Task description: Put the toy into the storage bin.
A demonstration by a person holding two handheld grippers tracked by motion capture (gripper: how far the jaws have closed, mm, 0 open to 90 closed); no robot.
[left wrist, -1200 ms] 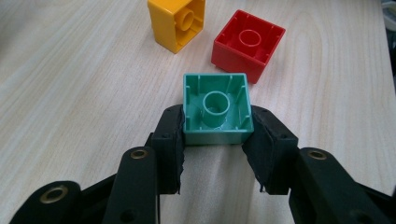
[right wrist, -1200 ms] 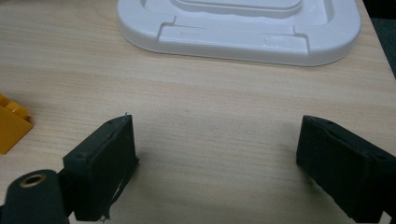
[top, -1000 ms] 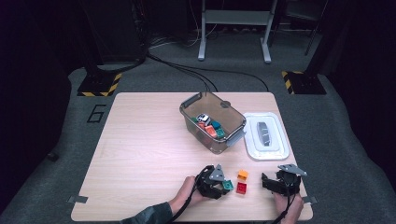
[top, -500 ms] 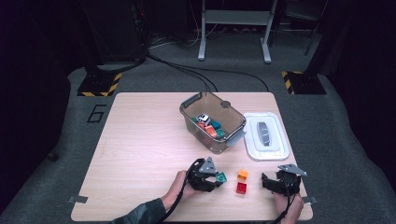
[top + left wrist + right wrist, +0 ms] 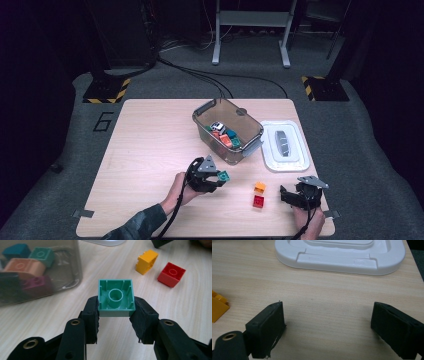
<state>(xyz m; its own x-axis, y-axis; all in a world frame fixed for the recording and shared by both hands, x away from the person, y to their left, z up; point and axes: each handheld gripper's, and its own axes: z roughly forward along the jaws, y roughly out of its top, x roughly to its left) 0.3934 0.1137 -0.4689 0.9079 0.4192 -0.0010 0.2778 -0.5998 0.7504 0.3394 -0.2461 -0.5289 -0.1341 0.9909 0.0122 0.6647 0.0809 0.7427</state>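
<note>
Gripping a green brick (image 5: 116, 298) by two opposite sides, hollow underside toward its own camera, the left gripper (image 5: 216, 179) holds it clear of the tabletop (image 5: 145, 150), near the clear bin (image 5: 252, 131) of mixed bricks. Beyond it, a yellow brick (image 5: 146, 261) and a red brick (image 5: 172, 273) lie close together on the wood. The right gripper (image 5: 328, 325) rests with jaws spread wide and empty, facing the white lid (image 5: 342, 258).

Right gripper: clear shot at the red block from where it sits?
Probably yes. The right gripper has its fingers wide and empty, and the red block lies beside it on bare table with nothing between. The orange block sits close behind but apart.
</note>
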